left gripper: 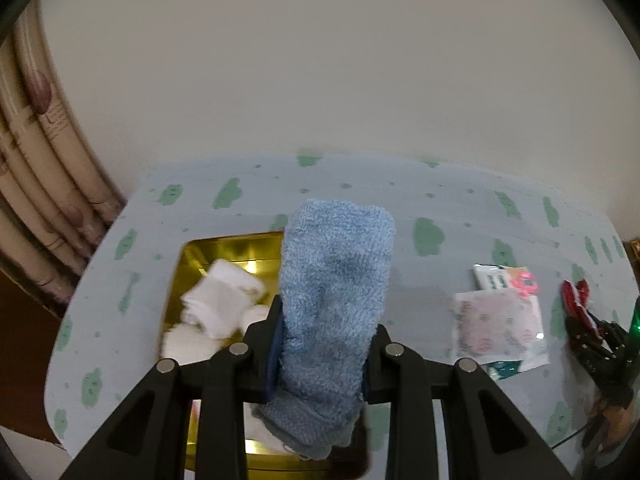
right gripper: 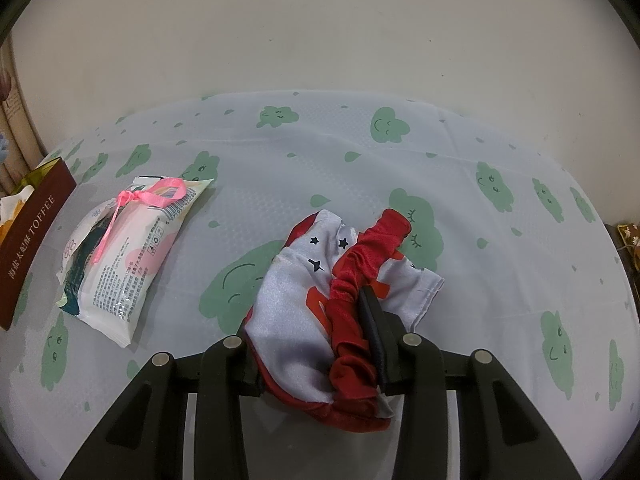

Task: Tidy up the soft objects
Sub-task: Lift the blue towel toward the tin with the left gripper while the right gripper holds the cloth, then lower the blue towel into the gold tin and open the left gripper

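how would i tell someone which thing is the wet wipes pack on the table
On the cloud-print tablecloth, look between the brown toffee box at the left edge and the red-and-white satin cloth in the right gripper. The wet wipes pack lies flat there: a white crinkly plastic packet with printed text, the only item with a pink ribbon on top.

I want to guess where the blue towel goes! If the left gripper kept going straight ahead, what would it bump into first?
Probably the tablecloth just past the gold box, then the wall. The left gripper holds the blue towel above the box, but depth is hard to judge.
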`<state>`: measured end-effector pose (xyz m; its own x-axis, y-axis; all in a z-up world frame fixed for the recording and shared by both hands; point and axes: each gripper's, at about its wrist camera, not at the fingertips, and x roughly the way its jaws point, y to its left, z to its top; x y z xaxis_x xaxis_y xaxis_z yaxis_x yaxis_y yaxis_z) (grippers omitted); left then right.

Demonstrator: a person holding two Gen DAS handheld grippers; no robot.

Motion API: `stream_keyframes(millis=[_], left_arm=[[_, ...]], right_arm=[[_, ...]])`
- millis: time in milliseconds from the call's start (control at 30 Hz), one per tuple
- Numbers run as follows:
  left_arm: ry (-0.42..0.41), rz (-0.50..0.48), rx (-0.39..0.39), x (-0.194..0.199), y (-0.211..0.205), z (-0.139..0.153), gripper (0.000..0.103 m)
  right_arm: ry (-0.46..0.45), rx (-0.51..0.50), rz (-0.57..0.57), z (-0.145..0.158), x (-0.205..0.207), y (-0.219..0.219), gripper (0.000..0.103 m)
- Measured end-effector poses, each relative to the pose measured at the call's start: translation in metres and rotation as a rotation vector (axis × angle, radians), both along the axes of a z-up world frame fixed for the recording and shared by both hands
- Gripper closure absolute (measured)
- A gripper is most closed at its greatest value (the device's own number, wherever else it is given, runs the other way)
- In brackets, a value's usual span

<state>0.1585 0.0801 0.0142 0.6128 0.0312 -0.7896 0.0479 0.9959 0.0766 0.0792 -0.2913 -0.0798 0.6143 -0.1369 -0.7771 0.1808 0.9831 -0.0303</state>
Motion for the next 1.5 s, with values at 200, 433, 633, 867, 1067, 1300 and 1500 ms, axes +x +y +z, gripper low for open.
stream_keyframes(millis=[200, 433, 633, 867, 1067, 1300, 1500], left_arm=[[0.002, 0.072, 0.018, 0.005, 0.034, 0.000, 0.074], [0.040, 0.130, 0.018, 0.018, 0.062, -0.010, 0.073], [0.101, 0.152, 0.004, 0.027, 0.070, -0.027, 0.070], [0.162, 0.162, -0.005, 0.033, 0.070, -0.038, 0.054], [0.121, 0.152, -0.004, 0.025, 0.072, -0.028, 0.051], [-0.009, 0.162, 0.009, -0.017, 0.083, -0.017, 0.051], [-0.088, 0.172, 0.063, -0.060, 0.099, -0.017, 0.051]], right_arm=[[0.000, -0.001, 0.000, 0.000, 0.000, 0.000, 0.065], [0.000, -0.002, 0.000, 0.000, 0.000, 0.001, 0.065], [0.000, -0.001, 0.000, 0.000, 0.000, 0.001, 0.065], [0.000, -0.002, 0.000, 0.000, 0.000, 0.001, 0.065], [0.000, -0.002, -0.001, 0.000, 0.000, 0.001, 0.065], [0.004, -0.003, -0.001, -0.001, 0.000, 0.000, 0.064], [0.009, -0.033, 0.001, -0.001, 0.001, 0.003, 0.064]])
